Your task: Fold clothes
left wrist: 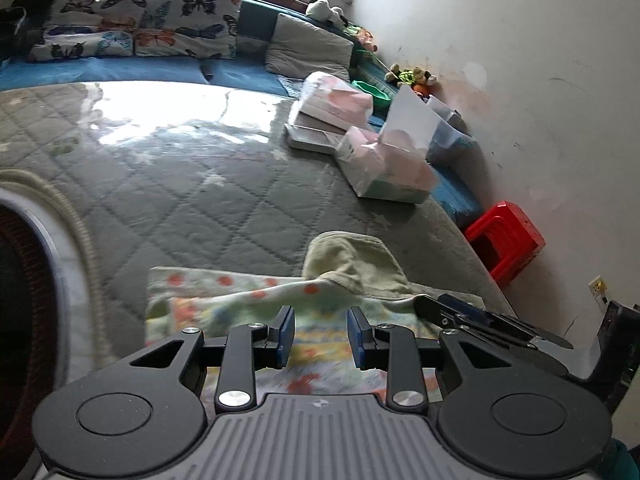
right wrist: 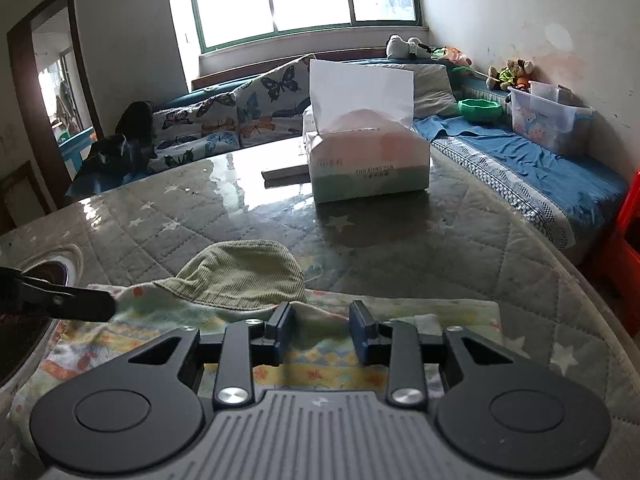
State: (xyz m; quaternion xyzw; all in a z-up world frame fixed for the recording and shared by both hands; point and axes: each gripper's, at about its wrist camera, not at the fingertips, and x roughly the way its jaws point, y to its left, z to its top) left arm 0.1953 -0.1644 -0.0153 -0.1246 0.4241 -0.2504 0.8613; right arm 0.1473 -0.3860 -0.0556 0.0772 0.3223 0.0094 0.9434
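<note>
A small patterned garment (left wrist: 248, 312) with orange dots and pastel prints lies on the glass-topped quilted table (left wrist: 192, 184), with an olive corduroy part (left wrist: 352, 264) bunched on top. My left gripper (left wrist: 321, 334) is open just above the garment, jaws apart, nothing between them. My right gripper (right wrist: 322, 332) is open over the same garment (right wrist: 400, 320), just below the corduroy part (right wrist: 244, 272). The right gripper's fingers (left wrist: 480, 318) show at the left view's right; the left gripper's finger (right wrist: 72, 304) shows at the right view's left.
A tissue box (right wrist: 366, 160) stands mid-table, with another box (left wrist: 334, 100) and a flat tray (left wrist: 312, 136) behind. A round dark object (left wrist: 24, 308) sits at the table's left. Blue sofa (right wrist: 540, 160), butterfly cushions (left wrist: 160, 20), a clear bin (right wrist: 548, 120), a red stool (left wrist: 504, 236).
</note>
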